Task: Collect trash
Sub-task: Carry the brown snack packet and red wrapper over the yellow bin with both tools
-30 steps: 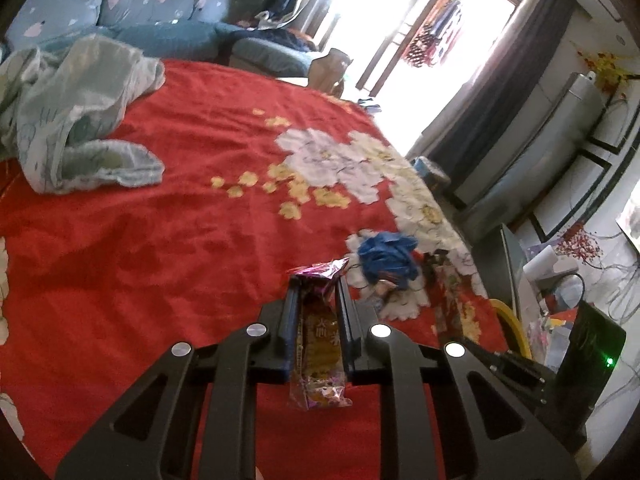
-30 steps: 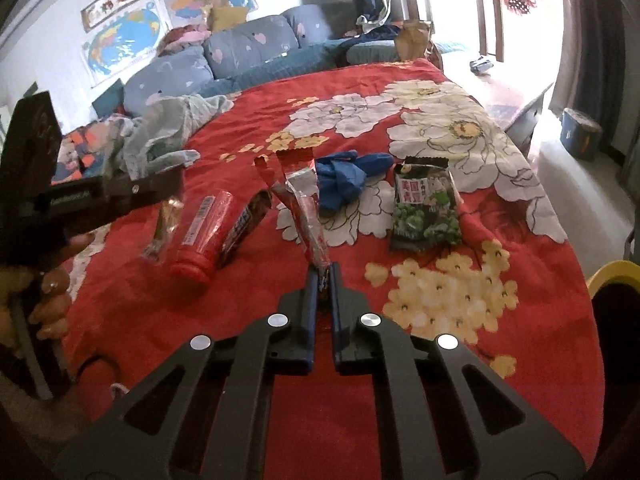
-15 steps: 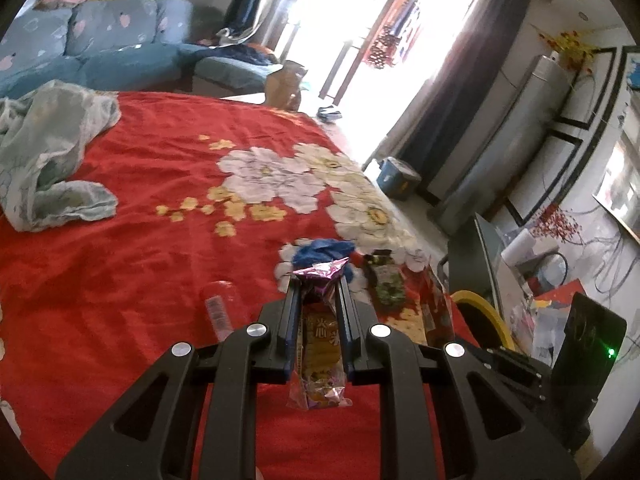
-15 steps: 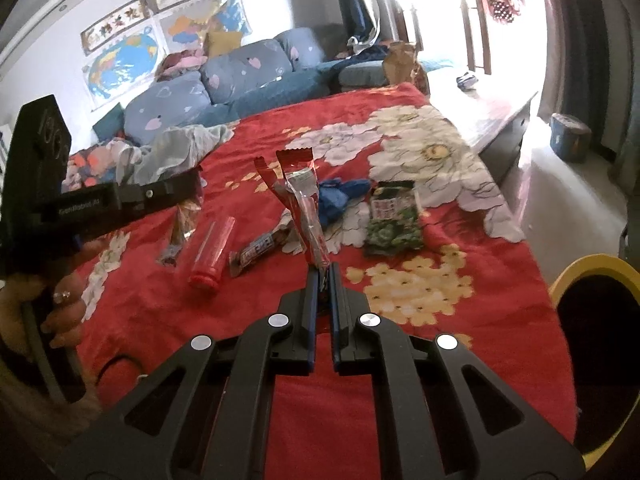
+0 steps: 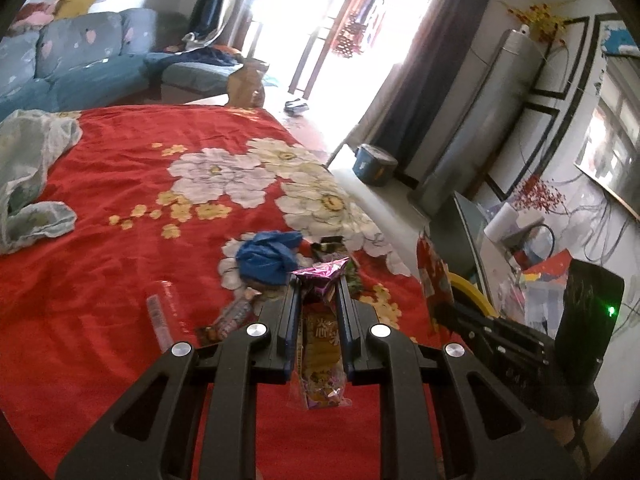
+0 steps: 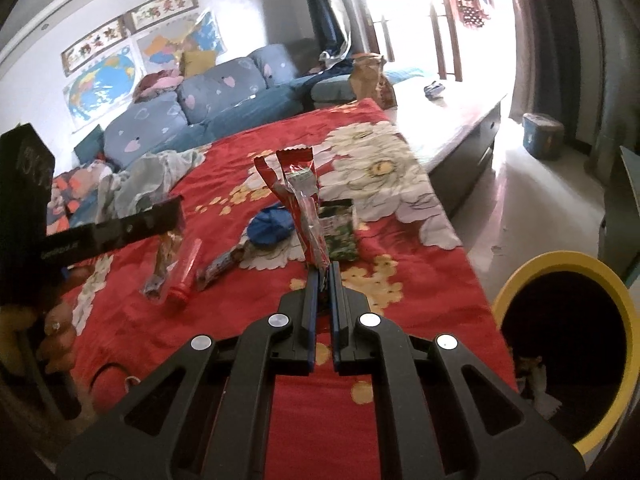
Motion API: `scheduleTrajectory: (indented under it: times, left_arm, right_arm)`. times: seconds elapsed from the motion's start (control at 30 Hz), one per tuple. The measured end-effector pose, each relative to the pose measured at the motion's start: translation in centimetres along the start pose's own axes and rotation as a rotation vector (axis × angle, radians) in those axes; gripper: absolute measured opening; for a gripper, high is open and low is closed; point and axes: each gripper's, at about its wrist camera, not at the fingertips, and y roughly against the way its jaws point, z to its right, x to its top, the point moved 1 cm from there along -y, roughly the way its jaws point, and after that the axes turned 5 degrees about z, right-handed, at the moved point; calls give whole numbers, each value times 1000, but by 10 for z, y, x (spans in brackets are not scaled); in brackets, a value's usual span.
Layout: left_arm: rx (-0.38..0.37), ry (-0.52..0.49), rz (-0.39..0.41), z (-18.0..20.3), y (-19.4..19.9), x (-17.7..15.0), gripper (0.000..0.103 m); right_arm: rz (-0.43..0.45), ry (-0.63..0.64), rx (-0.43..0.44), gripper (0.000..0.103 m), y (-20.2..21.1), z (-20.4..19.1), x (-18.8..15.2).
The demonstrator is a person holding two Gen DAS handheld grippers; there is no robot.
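Left gripper (image 5: 318, 280): we see its black jaws clamped on one long yellow-orange snack wrapper with a crinkled purple end (image 5: 322, 340), which runs between the pads and hangs clear above the red flowered bedspread (image 5: 100, 280).
Right gripper (image 6: 323, 270): we find it nearly closed, pinching the tail of one red-and-clear plastic wrapper (image 6: 302, 196), which stands up and away from the tips.
Bin: one black bin with a yellow rim (image 6: 560, 264) sits off the bedspread's edge, low on the right of the right wrist view.
Trash lying on the bedspread, counted from the right wrist view: four pieces, all just beyond the red-and-clear wrapper.
Piece one: a red plastic tube with a clear body (image 6: 186, 276).
Piece two: a dark candy-bar wrapper (image 6: 220, 268), just beside the tube.
Piece three: a green snack packet (image 6: 340, 232), lying flat.
Piece four: a crumpled blue plastic bag (image 6: 270, 224), between the candy-bar wrapper and the packet.
Further across the bedspread: one pale grey-green cloth (image 5: 28, 176), bunched near the far side.
Beyond the bedspread: one blue sofa (image 6: 208, 100).
Change: against the earlier views, we see both grippers raised and swung toward the bin, whose rim now shows much more; both grips are unchanged.
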Motion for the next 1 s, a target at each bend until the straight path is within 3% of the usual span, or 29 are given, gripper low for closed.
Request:
scheduleTrajectory:
  times: [1.0]
  left_arm:
    - [-109,-163,-54,80,-17,-18,17]
  right_arm:
    - [72,-108,-141,2,40,66,-2]
